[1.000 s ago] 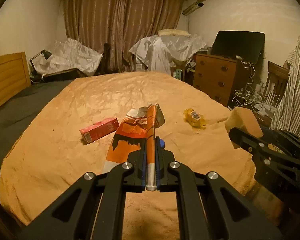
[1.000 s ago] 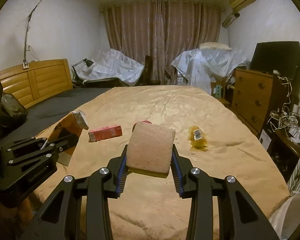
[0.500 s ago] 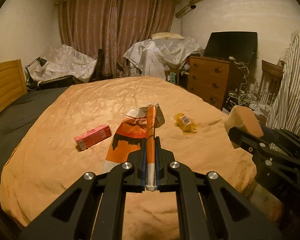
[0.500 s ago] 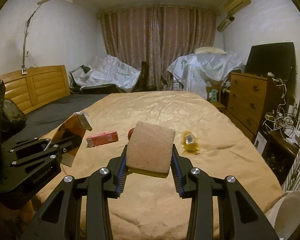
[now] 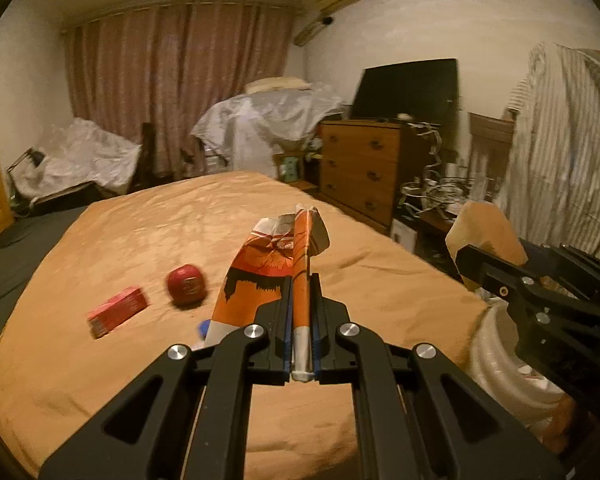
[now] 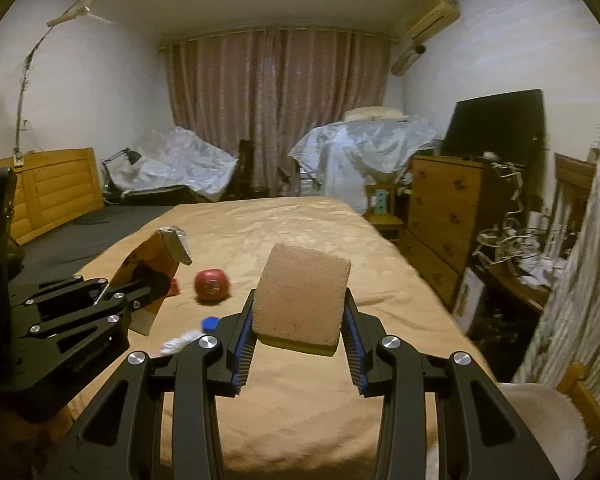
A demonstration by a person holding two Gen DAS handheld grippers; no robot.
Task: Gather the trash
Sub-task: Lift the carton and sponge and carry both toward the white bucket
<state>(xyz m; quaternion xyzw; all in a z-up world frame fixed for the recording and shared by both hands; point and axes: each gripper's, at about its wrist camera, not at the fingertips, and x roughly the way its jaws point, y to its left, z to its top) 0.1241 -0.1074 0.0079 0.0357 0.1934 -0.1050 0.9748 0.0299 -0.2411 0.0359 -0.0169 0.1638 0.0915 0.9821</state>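
My left gripper [image 5: 302,280] is shut on a crumpled orange snack bag [image 5: 260,268], which sticks out upright past the jaws; the bag [image 6: 156,252] also shows at the left of the right wrist view. Between the blue pads of my right gripper [image 6: 300,298] sits a tan sponge [image 6: 304,280] with a yellow underside, held above the bed; the sponge [image 5: 484,232] is at the right of the left wrist view. On the orange bedspread [image 5: 120,240] lie a red box [image 5: 118,310], a round red thing [image 5: 186,284], a blue cap [image 6: 210,323] and a white scrap [image 6: 178,342].
A wooden chest of drawers [image 5: 358,168] with a dark screen on it stands right of the bed, beside tangled cables. A white ribbed round thing [image 5: 500,364] sits low under the right gripper. Striped cloth [image 5: 560,140] hangs at the far right. Covered furniture lines the curtain wall.
Both views have swung to the right along the bed. The yellow wrapper has left the view and the round red thing has come in. Both grippers keep their hold.
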